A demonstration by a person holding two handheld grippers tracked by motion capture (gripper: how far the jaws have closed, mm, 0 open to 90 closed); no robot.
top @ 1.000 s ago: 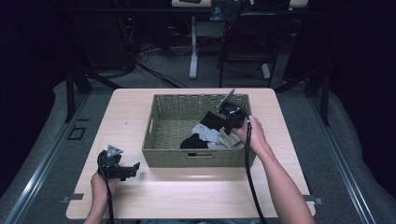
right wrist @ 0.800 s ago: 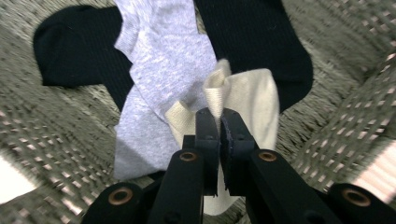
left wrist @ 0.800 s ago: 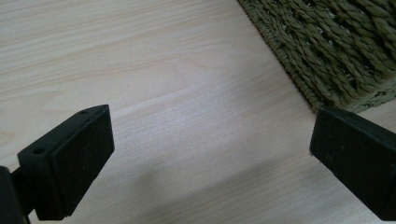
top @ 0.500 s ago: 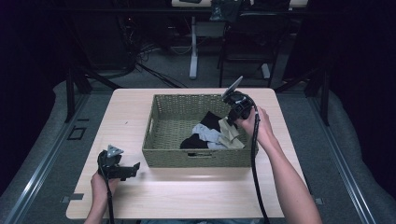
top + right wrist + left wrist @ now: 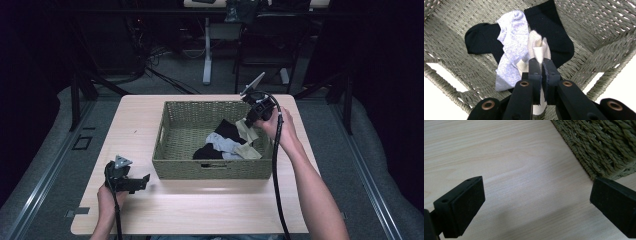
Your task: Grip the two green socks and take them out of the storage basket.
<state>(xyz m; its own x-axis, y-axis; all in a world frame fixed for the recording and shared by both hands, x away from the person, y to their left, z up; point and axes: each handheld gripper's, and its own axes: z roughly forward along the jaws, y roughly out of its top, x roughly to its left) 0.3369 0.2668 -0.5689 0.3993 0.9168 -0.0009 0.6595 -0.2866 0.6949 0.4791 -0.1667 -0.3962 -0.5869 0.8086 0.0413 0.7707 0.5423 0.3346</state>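
Pale wood-grain table (image 5: 200, 210) stands in a dark room and carries a rectangular basket (image 5: 215, 169) of thick olive-green woven cord with handle slots in its walls. Inside the basket lie soft knit socks: a ribbed black sock (image 5: 554, 32) and a light grey sock (image 5: 511, 42) draped across it. The right gripper (image 5: 541, 63) has its black jaws pinched tight on a fold of a ribbed cream sock (image 5: 537, 47), held over the basket's right end. The left gripper (image 5: 536, 207) hovers low over the bare table just beside the basket's near left corner, its blocky jaws spread wide with nothing between them.
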